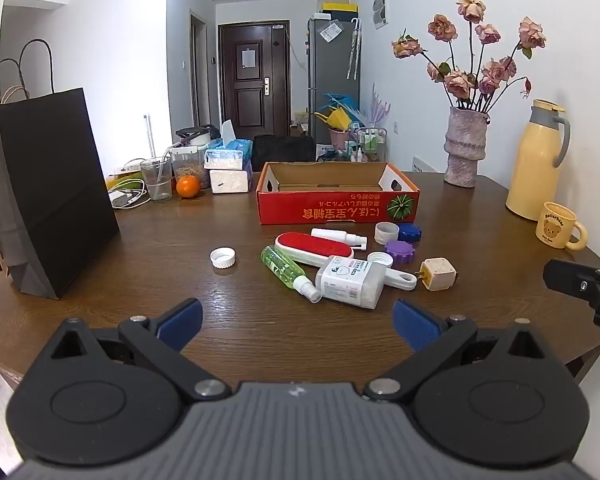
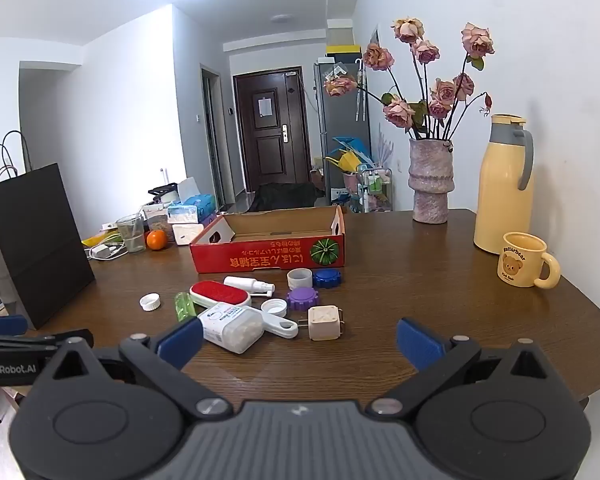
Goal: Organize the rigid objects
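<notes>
Brown wooden table fills both views, and the red cardboard box sitting beyond the clutter looks bare inside, so by the look of it the sorting has not begun. Both the left tongs and the right tongs hover spread wide, gripping nothing. Just ahead of them lie the lint brush, green spray bottle, pill bottle, caps and plug adapter, all waiting to go in.

Black paper bag, orange, vase of dried roses, yellow thermos, bear mug
</notes>
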### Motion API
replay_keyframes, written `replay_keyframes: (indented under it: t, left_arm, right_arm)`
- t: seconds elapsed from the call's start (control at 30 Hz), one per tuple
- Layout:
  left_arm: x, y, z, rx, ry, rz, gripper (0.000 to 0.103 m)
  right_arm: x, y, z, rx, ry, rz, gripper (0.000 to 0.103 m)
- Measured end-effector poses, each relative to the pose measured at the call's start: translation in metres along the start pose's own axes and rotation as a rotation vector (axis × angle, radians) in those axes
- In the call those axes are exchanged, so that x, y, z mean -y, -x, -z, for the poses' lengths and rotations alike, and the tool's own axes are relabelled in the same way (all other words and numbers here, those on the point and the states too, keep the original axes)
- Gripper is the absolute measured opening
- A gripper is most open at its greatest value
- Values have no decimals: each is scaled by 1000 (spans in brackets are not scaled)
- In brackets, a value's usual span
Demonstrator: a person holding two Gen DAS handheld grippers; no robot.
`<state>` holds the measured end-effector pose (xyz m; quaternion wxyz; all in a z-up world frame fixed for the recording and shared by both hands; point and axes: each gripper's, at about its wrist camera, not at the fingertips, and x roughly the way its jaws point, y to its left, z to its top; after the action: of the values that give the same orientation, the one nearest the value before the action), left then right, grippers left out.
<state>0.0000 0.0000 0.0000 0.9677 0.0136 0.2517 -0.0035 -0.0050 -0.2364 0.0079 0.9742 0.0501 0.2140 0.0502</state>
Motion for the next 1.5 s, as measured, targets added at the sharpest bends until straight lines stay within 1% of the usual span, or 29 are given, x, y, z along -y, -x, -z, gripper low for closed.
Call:
replay_keyframes:
  t: [0.07, 0.27, 1.5]
  left_arm:
    - [0, 0, 0, 15, -9, -6, 103]
    - [0, 0, 0, 3, 1, -1, 103]
    - [0, 0, -2, 5, 0, -1, 103]
  right_arm:
    - [0, 0, 0, 0, 0, 0, 103]
    - [0, 0, 0, 1, 3, 1, 103]
    - [-2, 1, 0, 4, 8, 3, 103]
